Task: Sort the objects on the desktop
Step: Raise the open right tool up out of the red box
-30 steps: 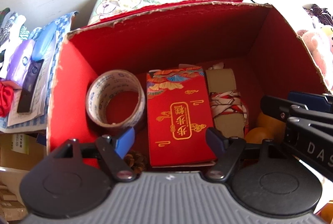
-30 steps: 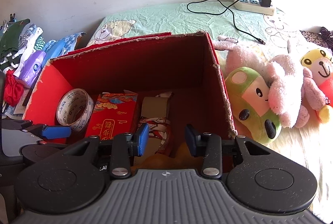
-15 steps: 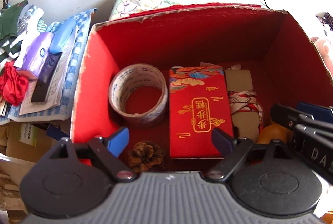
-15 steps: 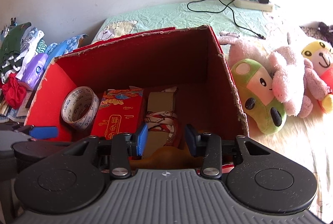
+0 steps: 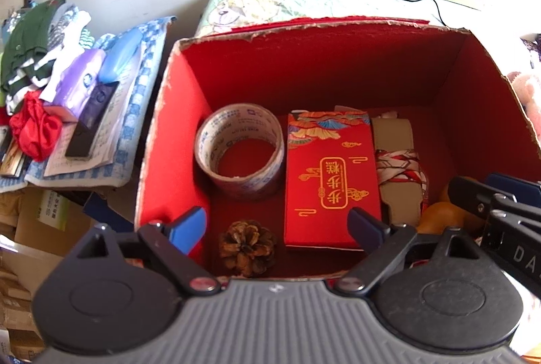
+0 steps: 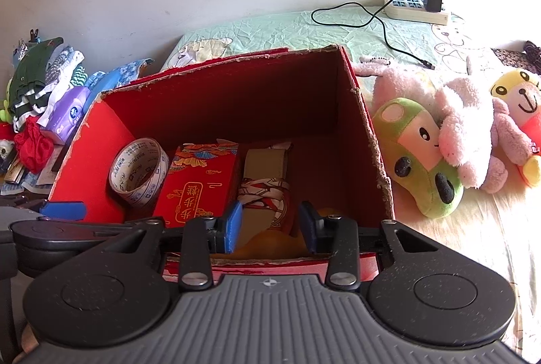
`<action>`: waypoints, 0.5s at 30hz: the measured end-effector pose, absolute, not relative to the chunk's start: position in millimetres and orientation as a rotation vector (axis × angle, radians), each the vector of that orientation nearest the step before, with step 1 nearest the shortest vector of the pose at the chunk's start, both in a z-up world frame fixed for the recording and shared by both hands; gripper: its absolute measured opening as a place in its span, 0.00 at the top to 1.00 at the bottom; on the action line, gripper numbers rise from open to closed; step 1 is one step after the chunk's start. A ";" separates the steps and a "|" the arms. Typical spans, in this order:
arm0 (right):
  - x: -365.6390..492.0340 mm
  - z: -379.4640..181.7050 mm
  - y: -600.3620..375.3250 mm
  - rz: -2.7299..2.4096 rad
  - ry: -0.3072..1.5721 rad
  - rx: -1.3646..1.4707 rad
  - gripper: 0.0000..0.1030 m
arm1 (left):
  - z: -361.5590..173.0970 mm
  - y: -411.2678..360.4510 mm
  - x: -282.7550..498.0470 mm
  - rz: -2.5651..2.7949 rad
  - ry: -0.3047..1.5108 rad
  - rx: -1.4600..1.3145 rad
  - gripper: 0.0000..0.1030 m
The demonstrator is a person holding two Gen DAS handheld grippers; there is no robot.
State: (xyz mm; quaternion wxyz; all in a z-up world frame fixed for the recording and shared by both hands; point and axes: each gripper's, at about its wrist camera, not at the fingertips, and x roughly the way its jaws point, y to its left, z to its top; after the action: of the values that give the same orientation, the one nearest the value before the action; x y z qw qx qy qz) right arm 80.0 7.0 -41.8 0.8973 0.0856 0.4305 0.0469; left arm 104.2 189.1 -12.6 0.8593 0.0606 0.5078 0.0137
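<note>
Both pairs of fingers are spread and hold nothing: my left gripper hangs wide apart over the near edge of the red box, and my right gripper stands narrower at the box's near right corner, an orange fruit just beyond its tips.

Inside the box lie a roll of tape at the left, a pine cone in front of it, a red envelope pack in the middle, and a tan ribbon-wrapped bundle to its right.

I judge the sorting far along, perhaps finished. Plush toys sit on the bed beside the box, and clothes with a purple tissue pack are heaped to the left; I cannot tell whether any of those belong in it.
</note>
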 end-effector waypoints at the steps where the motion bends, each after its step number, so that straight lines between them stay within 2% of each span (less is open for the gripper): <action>1: 79.2 -41.2 7.1 0.102 0.890 0.173 0.61 | -11.8 188.7 103.0 0.036 1.064 0.124 0.10; 15: 54.4 -20.9 -5.3 0.169 0.835 0.125 0.61 | 18.0 167.4 69.6 0.132 0.991 0.090 0.06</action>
State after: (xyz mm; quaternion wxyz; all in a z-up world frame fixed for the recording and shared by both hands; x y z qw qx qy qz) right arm 54.4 -5.3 -20.9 0.9087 0.0607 0.4049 0.0817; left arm 69.6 167.4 18.0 0.8768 0.0433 0.4747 0.0635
